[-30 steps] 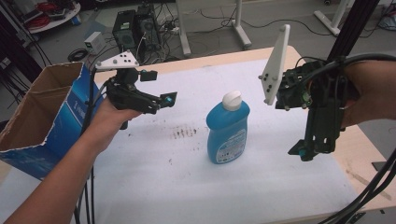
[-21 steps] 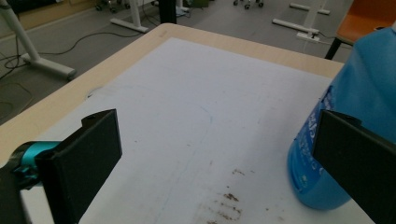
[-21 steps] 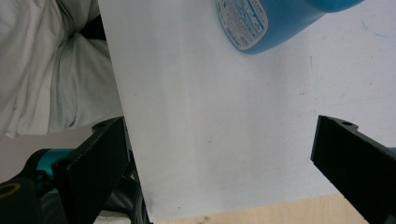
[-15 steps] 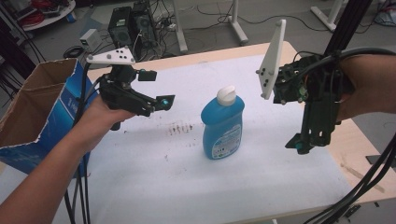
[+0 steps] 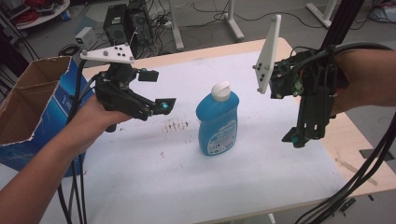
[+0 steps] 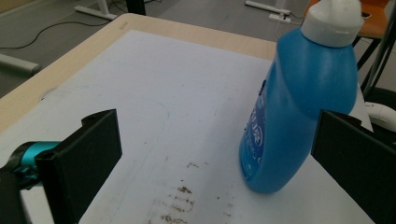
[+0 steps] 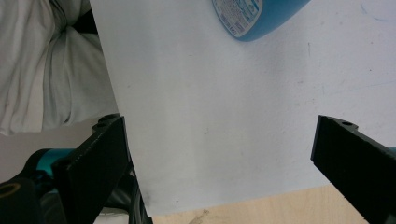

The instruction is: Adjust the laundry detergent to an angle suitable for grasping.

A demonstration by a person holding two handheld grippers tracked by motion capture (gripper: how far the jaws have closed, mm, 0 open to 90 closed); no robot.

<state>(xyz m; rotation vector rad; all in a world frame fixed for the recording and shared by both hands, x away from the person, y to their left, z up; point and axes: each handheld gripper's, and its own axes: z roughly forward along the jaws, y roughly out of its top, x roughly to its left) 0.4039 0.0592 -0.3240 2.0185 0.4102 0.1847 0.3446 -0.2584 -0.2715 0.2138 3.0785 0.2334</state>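
A blue detergent bottle (image 5: 217,122) with a white cap stands upright mid-table on the white mat. My left gripper (image 5: 158,90) hovers to its left, open, its jaws pointing at the bottle with a gap still between them. In the left gripper view the bottle (image 6: 299,107) stands ahead and to the right of the open gripper (image 6: 217,126). My right gripper (image 5: 294,139) hangs to the bottle's right, pointing down at the mat. Its own view shows this gripper (image 7: 219,135) open over bare mat, with the bottle's base (image 7: 257,16) at the top edge.
An open blue-and-brown cardboard box (image 5: 28,102) stands at the table's left edge. Dark stains (image 5: 175,125) mark the mat left of the bottle. Bare wooden table (image 5: 359,140) runs along the right side. Cables hang at the lower right, and a computer tower (image 5: 123,18) sits behind the table.
Both grippers stay open and empty. The right gripper has edged slightly toward the bottle. The whole scene has drifted a little up and left in the high view.
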